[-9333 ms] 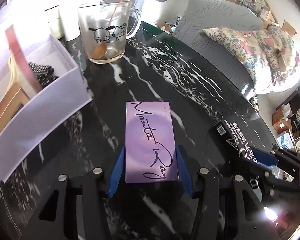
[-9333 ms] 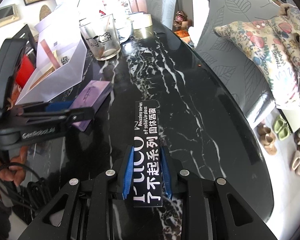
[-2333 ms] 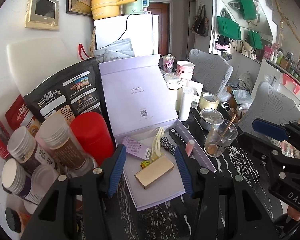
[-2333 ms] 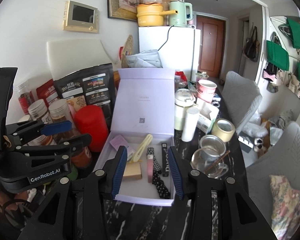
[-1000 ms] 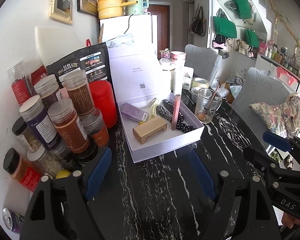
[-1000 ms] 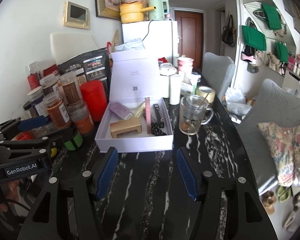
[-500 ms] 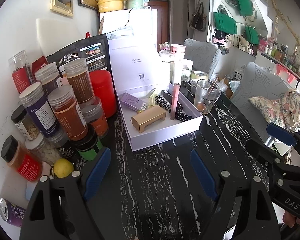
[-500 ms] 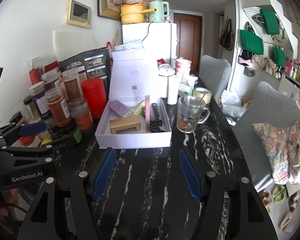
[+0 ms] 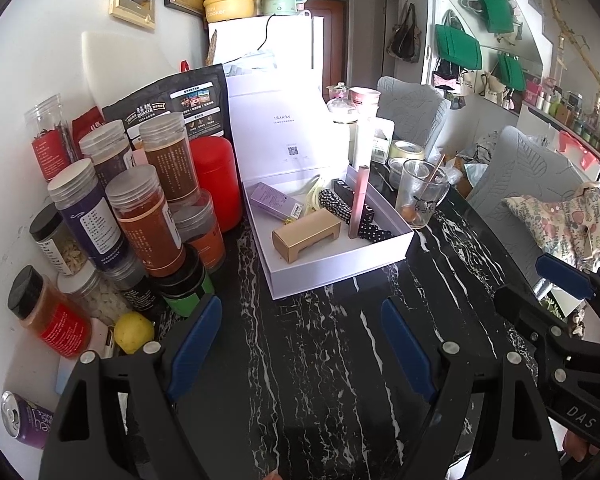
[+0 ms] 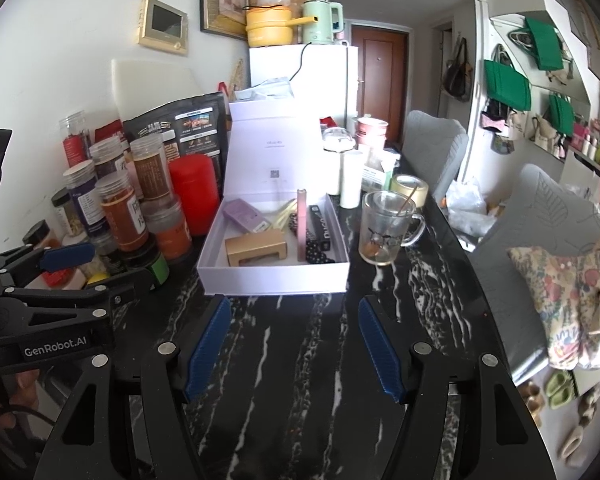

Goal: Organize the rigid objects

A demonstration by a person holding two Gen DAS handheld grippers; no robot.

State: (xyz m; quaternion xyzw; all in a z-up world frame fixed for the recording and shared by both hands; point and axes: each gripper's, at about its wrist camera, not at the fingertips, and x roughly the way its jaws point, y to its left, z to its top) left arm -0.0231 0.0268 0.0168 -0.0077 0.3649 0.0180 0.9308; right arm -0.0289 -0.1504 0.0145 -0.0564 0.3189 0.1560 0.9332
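The open white box (image 9: 342, 268) sits on the black marble table (image 9: 320, 360), its lid standing upright at the far side with "ULucky" and a QR code printed inside. The purple box (image 9: 277, 200) lies flat in the far left corner, its long axis slanting from far left toward near right; the black lip-gloss box (image 10: 320, 227) lies along the right wall, its long axis running from the lid toward the front edge (only part of its white lettering reads, too small to be sure of). A pink stick (image 9: 359, 202) leans tilted beside it, and a gold box (image 9: 306, 235) lies crosswise near the middle. Behind the jars a black bag (image 9: 172, 110) reads "QUAKER". Both tools carry nothing: the left gripper (image 9: 300, 346) has its blue pads wide apart over bare table, and the right gripper (image 10: 294, 342) likewise, with "GenRobot.AI" legible on the left tool's body in the right view. Nine seconds back each clamped one of those two boxes on the table; since the last half second, nothing has shifted noticeably.
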